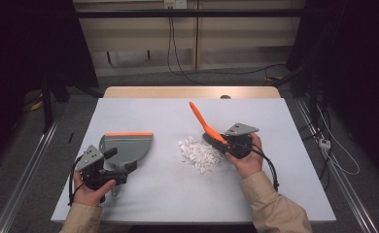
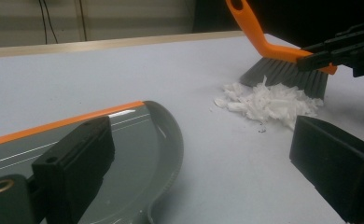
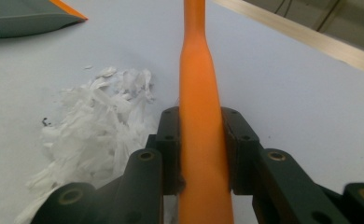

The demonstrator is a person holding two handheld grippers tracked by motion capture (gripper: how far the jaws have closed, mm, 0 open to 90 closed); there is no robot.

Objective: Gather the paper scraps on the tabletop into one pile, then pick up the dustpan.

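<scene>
A grey dustpan [image 1: 127, 144] with an orange front lip lies flat on the pale mat at the left. My left gripper [image 1: 121, 161] stands open at its rear. In the left gripper view the dustpan [image 2: 138, 140] lies by the left jaw, and the left gripper [image 2: 206, 168] has its jaws wide apart. A pile of white paper scraps [image 1: 199, 155] lies mid-table. My right gripper [image 1: 226, 141] is shut on the orange brush [image 1: 200, 119]. The brush bristles [image 2: 287, 74] rest at the far edge of the scraps [image 2: 269, 102]. The right gripper [image 3: 201, 135] clamps the brush handle [image 3: 199, 93].
The pale mat [image 1: 144, 194] covers a wooden table whose far edge [image 1: 178, 91] shows bare wood. Metal rails [image 1: 27, 170] run along the floor on both sides. Cables [image 1: 333, 145] lie on the floor at the right.
</scene>
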